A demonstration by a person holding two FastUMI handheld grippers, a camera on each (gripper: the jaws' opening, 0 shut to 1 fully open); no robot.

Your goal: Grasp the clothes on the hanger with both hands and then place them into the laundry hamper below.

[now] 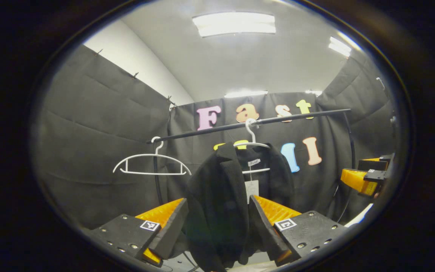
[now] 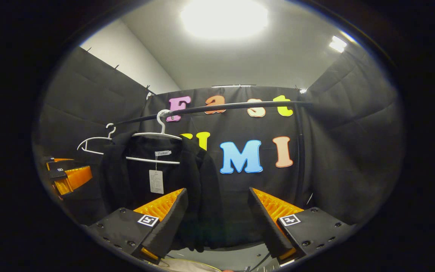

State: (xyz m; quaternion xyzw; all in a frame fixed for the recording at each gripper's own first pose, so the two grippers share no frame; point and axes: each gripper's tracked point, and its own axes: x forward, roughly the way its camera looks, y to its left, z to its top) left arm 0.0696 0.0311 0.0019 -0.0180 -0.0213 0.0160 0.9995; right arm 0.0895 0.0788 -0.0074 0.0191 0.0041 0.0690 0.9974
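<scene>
The approach is in hand: a black jacket (image 1: pixel 225 196) hangs on a white hanger (image 1: pixel 253 145) from the rail (image 1: pixel 247 124), beside an empty hanger (image 1: pixel 151 164). The left gripper (image 1: pixel 217 223) and right gripper (image 2: pixel 217 219) face it, jaws wide, holding nothing. Next, I judge, each must close in on the cloth and pinch it.

We find no readable text, neck label (image 2: pixel 163 153) and hang tag (image 2: pixel 156 181) on the jacket (image 2: pixel 198 177) too small to read, square markers (image 2: pixel 148 220) on the claws without lettering
</scene>
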